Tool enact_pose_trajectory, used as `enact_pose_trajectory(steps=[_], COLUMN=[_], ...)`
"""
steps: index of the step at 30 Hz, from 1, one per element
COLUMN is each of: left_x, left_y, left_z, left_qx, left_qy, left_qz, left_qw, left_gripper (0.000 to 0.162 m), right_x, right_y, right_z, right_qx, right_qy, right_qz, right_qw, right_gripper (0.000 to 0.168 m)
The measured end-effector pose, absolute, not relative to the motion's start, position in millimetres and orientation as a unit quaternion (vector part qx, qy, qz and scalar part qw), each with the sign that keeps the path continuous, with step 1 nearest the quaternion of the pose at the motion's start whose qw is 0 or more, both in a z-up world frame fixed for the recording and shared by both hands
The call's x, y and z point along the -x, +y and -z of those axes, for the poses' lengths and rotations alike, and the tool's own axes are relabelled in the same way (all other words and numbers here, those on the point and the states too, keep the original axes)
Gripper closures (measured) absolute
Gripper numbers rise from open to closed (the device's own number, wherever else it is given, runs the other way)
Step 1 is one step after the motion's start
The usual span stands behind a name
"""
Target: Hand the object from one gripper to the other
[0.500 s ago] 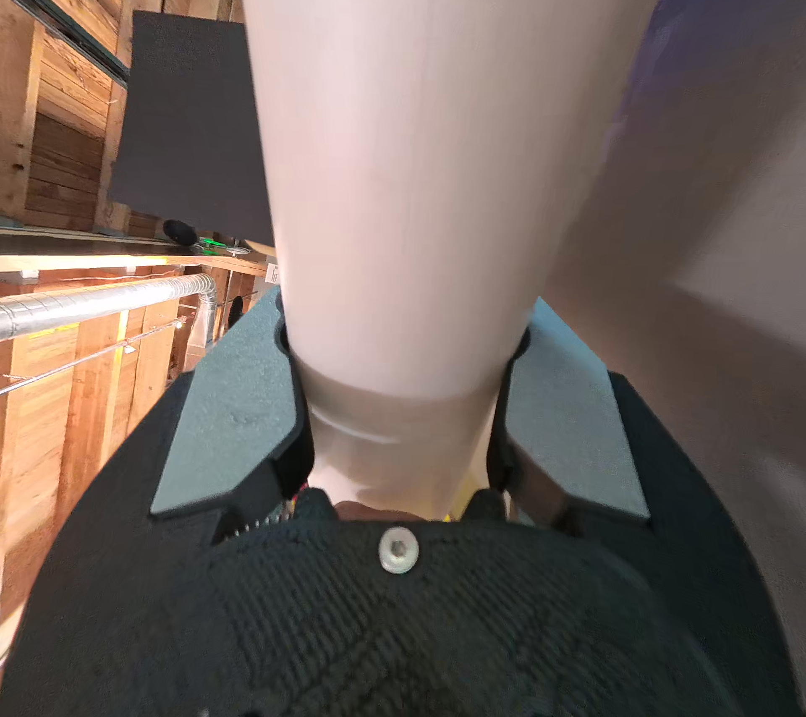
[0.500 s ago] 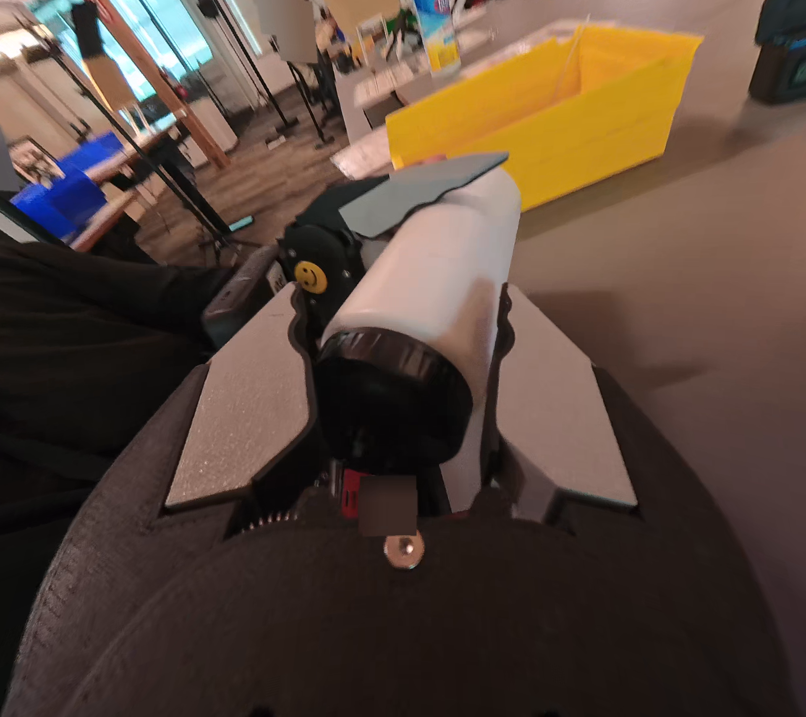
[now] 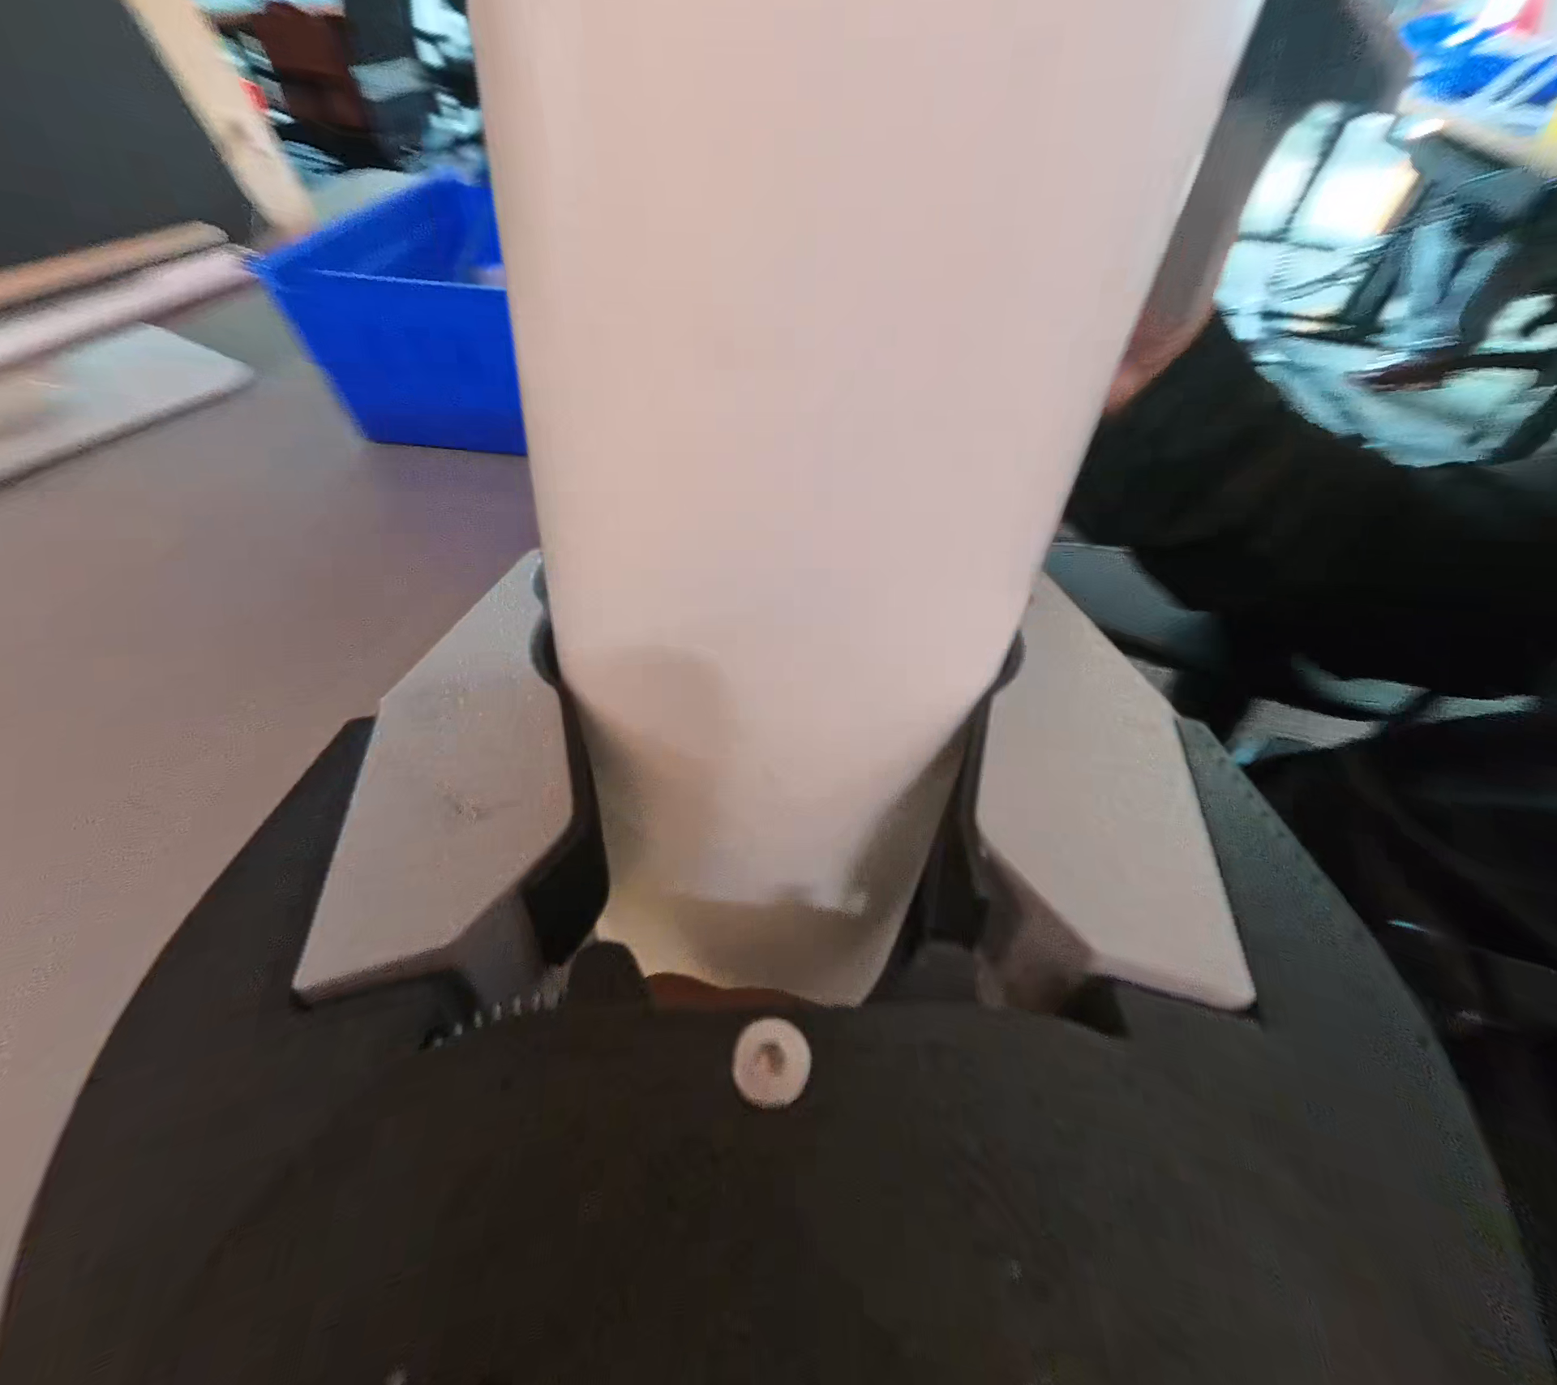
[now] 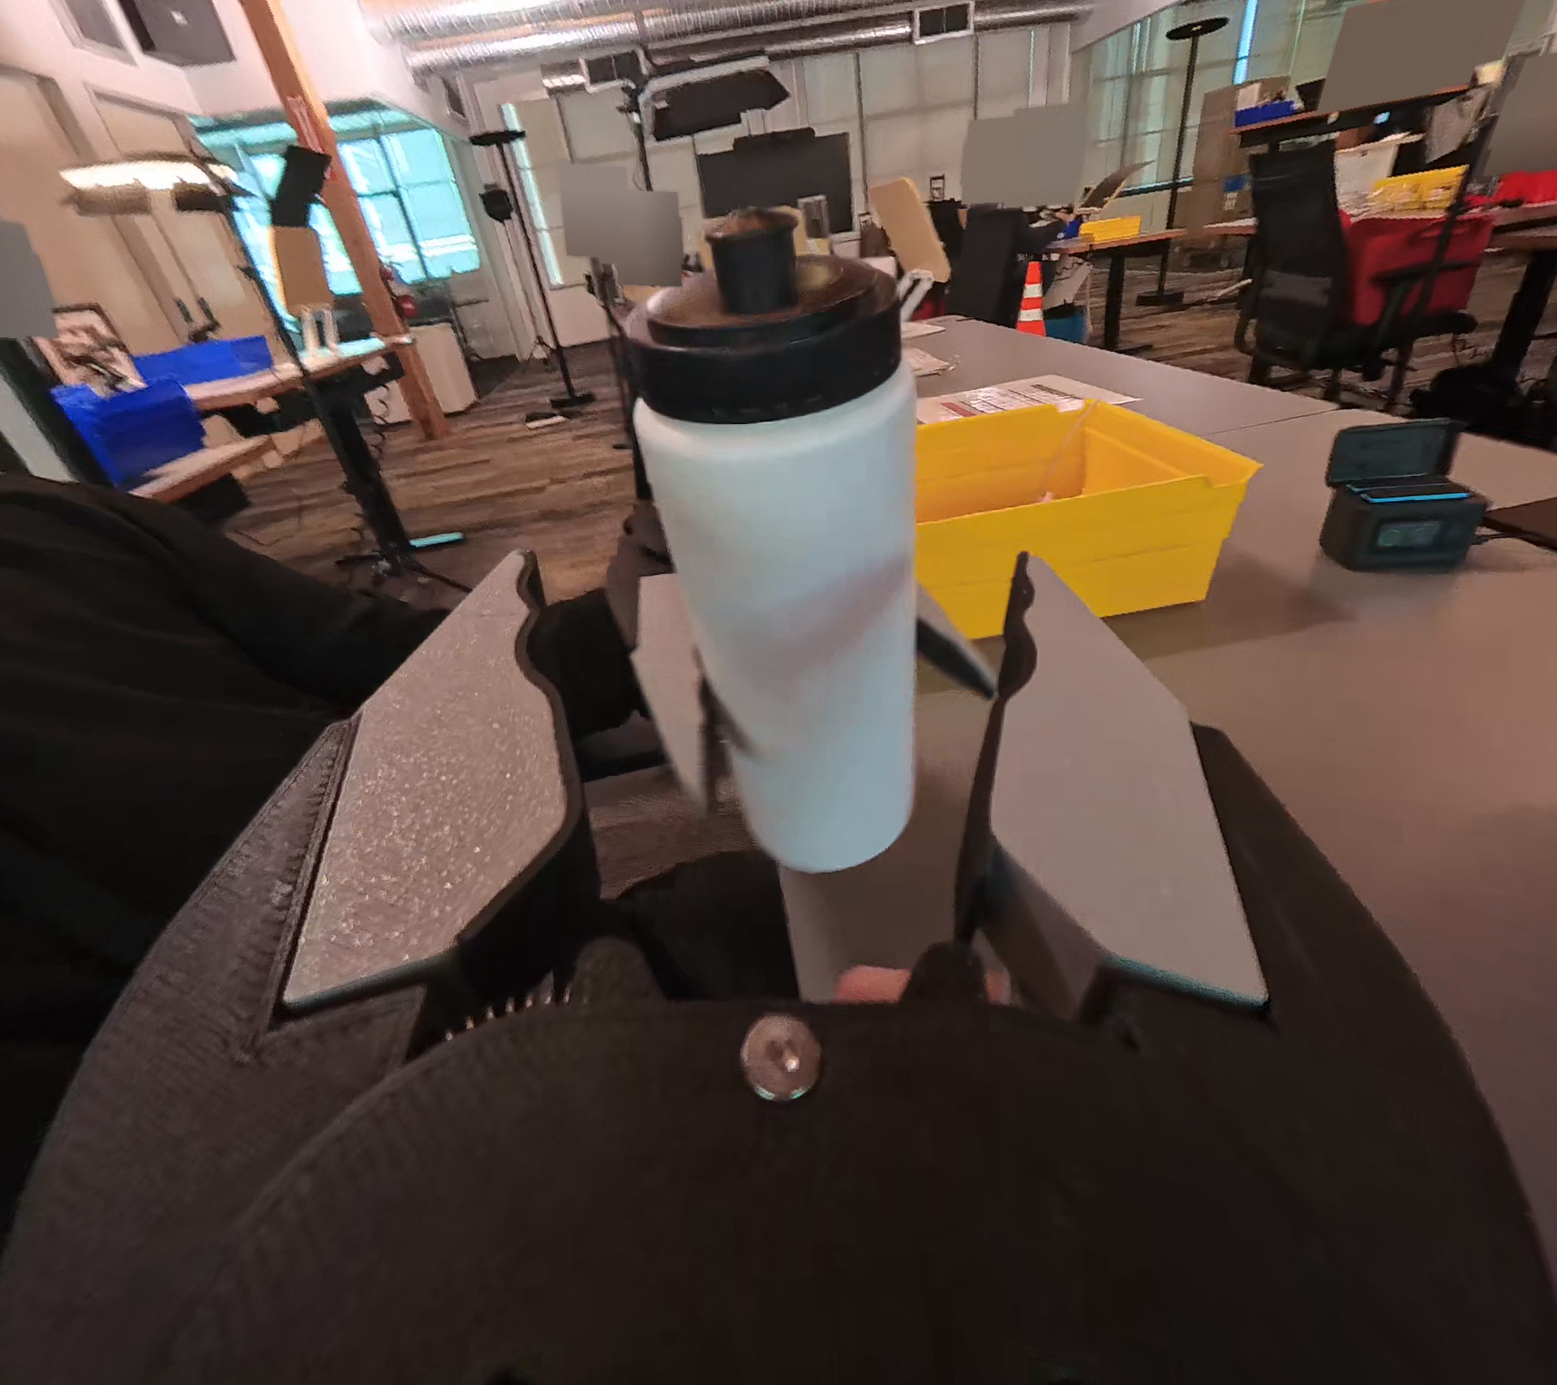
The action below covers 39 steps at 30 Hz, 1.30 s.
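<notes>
A white bottle [image 4: 792, 586] with a black cap [image 4: 762, 342] stands upright in the air over the grey table [image 4: 1348, 713]. My left gripper [image 3: 783, 578] is shut on its lower body, and the bottle [image 3: 800, 249] fills the middle of the left wrist view. In the right wrist view the left gripper's fingers [image 4: 666, 670] clamp the bottle from behind. My right gripper [image 4: 771, 569] is open wide. Its jaws stand on either side of the bottle without touching it.
A yellow bin [image 4: 1078, 527] sits on the table behind the bottle, with a small dark case [image 4: 1399, 510] to its right. A blue bin [image 3: 404, 334] sits on the table in the left wrist view. A person's dark sleeve [image 4: 126, 670] is at the left. Spacing between my two grippers at the tips: around 8 centimetres.
My right gripper was shut on the bottle's cap end; it has opened and drawn back. The left gripper has swung the bottle from lying sideways to upright.
</notes>
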State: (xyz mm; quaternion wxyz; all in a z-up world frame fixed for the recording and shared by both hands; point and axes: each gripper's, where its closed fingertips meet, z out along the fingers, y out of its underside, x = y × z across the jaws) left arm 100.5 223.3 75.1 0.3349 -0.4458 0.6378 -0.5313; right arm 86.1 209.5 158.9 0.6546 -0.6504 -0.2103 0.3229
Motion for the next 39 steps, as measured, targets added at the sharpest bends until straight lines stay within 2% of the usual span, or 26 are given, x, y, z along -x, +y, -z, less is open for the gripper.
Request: enact_pose_trajectory(steps=[3,6,7,8,9,15,19,23,27,31,32,35,39], left_x=[-100,-101,-103,-103,-103,-104,-99,-89,-84,-82,-87,-101,-105], left_y=[201,184,180,177,175,175,191,205,204,190,196,214,202], left_z=[-70,-55,-50,-46,-42,-37,-49,-72,-92,-95,-92,-91,-98], left_qx=[0.435,0.424,0.425,0.429,0.431,0.445,0.457,0.459,0.448,0.453,0.463,0.474,0.451], left_qy=[0.649,0.683,0.688,0.69,0.693,0.69,0.667,0.644,0.621,0.607,0.606,0.598,0.6], left_qz=[0.549,0.516,0.509,0.508,0.507,0.506,0.529,0.556,0.583,0.62,0.604,0.535,0.499], left_qw=[0.299,0.296,0.294,0.287,0.277,0.265,0.258,0.256,0.271,0.208,0.231,0.362,0.433], left_gripper=[0.061,0.06,0.06,0.061,0.061,0.063,0.065,0.07,0.066,0.065,0.064,0.046,0.044], right_x=[-77,-56,-50,-42,-35,-36,-55,-108,-141,-140,-144,-151,-135], right_y=[222,226,227,226,224,226,228,231,226,228,231,241,250], right_z=[-147,-130,-126,-123,-122,-113,-129,-152,-163,-150,-146,-135,-123], right_qx=[0.666,0.685,0.686,0.683,0.678,0.694,0.682,0.659,0.587,0.532,0.531,0.522,0.513], right_qy=[-0.216,-0.231,-0.237,-0.244,-0.251,-0.292,-0.3,-0.273,-0.297,-0.349,-0.35,-0.36,-0.384], right_qz=[-0.28,-0.297,-0.307,-0.323,-0.342,-0.253,-0.129,0.109,0.365,0.459,0.477,0.538,0.546], right_qw=[0.657,0.624,0.616,0.608,0.6,0.608,0.654,0.693,0.659,0.62,0.606,0.556,0.54], right_gripper=[0.057,0.053,0.046,0.05,0.064,0.07,0.07,0.07,0.07,0.07,0.07,0.07,0.07])
